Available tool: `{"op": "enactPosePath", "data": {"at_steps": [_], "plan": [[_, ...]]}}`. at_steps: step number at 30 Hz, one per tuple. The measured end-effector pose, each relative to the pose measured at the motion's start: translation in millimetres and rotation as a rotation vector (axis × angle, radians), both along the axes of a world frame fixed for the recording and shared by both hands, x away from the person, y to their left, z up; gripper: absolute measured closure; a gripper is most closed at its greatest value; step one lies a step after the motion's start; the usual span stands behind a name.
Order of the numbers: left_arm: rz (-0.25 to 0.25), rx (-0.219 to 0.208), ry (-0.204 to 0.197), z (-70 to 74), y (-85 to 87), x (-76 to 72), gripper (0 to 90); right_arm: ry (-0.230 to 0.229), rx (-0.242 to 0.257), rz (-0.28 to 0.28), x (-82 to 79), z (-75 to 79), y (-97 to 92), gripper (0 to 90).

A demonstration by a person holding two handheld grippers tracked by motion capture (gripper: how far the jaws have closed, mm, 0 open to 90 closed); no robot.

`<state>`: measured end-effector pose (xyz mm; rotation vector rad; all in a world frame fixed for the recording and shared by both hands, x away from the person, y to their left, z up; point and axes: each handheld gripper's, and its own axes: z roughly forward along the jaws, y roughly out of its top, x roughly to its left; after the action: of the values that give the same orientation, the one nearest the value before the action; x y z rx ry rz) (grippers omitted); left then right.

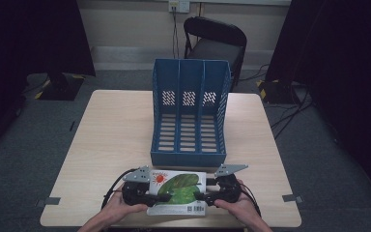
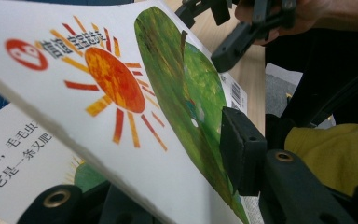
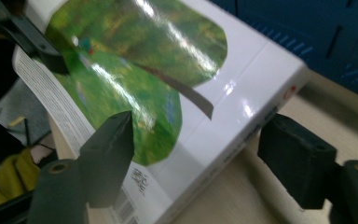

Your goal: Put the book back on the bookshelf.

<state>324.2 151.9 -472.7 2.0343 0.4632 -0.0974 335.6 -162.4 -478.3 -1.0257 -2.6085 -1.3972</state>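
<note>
A picture book (image 1: 178, 189) is held at the table's (image 1: 111, 140) near edge: left gripper (image 1: 140, 189) clamped on its cover, right gripper (image 3: 191, 158) spread wide around its spine. The 3-slot blue file rack (image 1: 190, 113) stands unfilled; insertion is judged outstanding.

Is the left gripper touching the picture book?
Touching: the left gripper view shows the left gripper with one jaw pressed flat on the picture book cover.

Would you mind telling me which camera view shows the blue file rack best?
The high view: the whole blue file rack stands there at mid-table, its three compartments and slotted floor visible. The right gripper view catches just a corner of its blue slotted wall behind the book. The left gripper view gives a small blue patch.
</note>
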Motion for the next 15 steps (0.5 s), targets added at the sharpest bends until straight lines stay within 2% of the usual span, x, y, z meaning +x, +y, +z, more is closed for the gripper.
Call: {"op": "enactPosePath", "data": {"at_steps": [2, 5, 6, 12, 15], "plan": [[0.0, 0.004, 0.016, -0.9, 0.2, 0.2, 66.7, -0.015, 0.0, -0.013, -0.6, 1.4, -1.5, 36.0], [-0.002, 0.021, 0.037, -2.0, 0.8, 0.3, 67.0, -0.011, 0.043, -0.021, -1.2, 5.5, -7.2, 46.7], [-0.006, 0.013, 0.05, -2.6, 1.7, 0.6, 67.4, -0.015, 0.06, -0.02, -1.9, 7.6, -8.9, 50.0], [0.003, 0.013, 0.073, -1.4, 3.0, 1.9, 67.9, -0.011, 0.086, -0.019, -4.1, 12.9, -12.8, 54.9], [0.029, 0.015, 0.061, 1.0, 6.6, 2.5, 68.1, -0.018, 0.108, -0.006, -6.1, 17.3, -16.0, 61.6]]}}
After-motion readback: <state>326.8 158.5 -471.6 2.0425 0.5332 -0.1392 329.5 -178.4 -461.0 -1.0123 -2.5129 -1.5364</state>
